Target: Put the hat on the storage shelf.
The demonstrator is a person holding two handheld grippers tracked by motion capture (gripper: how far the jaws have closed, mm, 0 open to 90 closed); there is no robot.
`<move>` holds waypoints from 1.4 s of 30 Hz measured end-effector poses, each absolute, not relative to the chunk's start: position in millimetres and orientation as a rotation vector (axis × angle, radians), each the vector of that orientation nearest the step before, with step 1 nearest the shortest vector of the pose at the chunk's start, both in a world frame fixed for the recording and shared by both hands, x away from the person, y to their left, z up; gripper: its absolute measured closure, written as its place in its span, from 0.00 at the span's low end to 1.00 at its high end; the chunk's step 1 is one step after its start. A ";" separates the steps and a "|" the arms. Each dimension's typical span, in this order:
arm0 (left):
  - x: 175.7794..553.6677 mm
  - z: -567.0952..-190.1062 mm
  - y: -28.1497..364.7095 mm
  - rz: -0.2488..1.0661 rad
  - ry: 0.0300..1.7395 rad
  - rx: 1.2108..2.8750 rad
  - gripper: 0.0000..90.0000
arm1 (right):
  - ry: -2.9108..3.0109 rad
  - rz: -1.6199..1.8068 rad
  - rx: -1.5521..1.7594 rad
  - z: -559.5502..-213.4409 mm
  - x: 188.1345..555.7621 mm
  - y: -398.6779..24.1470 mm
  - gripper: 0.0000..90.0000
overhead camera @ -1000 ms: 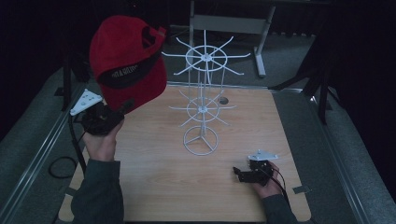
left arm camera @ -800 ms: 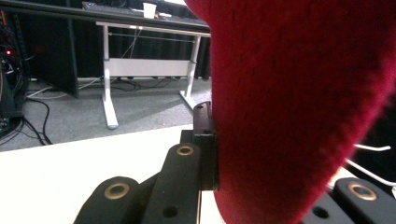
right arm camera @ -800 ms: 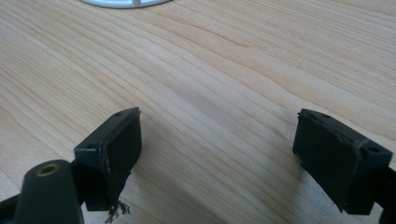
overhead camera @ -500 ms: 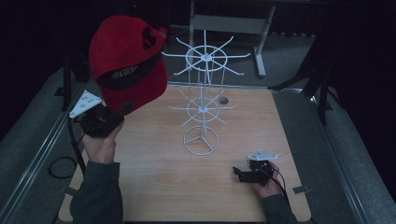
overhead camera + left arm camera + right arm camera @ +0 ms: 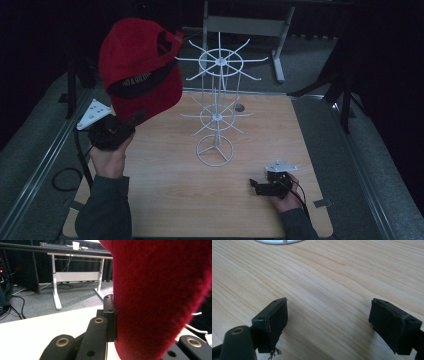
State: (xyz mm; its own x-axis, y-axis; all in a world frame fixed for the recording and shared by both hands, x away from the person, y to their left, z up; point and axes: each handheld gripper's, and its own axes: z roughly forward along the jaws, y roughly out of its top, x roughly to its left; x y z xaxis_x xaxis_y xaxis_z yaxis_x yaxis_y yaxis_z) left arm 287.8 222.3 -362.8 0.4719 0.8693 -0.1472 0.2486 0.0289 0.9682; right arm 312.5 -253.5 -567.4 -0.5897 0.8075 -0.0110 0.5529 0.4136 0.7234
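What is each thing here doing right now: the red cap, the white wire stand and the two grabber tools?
Red cap: held up in the air, clamped by its brim.
White wire stand: upright on the table, hooks bare.
Left gripper: shut on the cap.
Right gripper: open, holding nothing, low over the wooden table.

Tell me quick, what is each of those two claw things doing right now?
Left gripper: shut on the red cap, holding it up beside the white wire rack.
Right gripper: open, empty, low over the wooden table.

Fuzzy cloth cap; wood-grain table; wire rack.
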 end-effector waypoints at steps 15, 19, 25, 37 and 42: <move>287.9 -386.1 209.8 0.620 1.038 1.557 0.95 | 2.316 0.983 1.169 -567.4 312.5 -253.5 0.17; 289.6 -401.1 209.2 0.603 1.071 1.572 0.95 | 2.316 0.983 1.169 -567.4 312.5 -253.5 0.17; 287.5 -423.5 206.1 0.600 1.093 1.591 0.94 | 2.315 0.984 1.169 -567.5 312.5 -253.5 0.17; 286.0 -445.6 202.5 0.548 1.076 1.615 0.72 | 2.314 0.985 1.168 -567.7 312.6 -253.5 0.17; 286.3 -440.7 207.7 0.554 1.095 1.607 0.52 | 2.315 0.984 1.169 -567.6 312.5 -253.5 0.17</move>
State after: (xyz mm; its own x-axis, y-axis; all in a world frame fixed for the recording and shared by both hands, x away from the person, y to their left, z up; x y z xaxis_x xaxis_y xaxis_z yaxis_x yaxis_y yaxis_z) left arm 286.3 207.7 -440.7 0.4708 0.8647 -0.1748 0.3718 -0.0148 0.9282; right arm 312.5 -253.5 -567.6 -0.5894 0.8077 -0.0110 0.5525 0.4131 0.7239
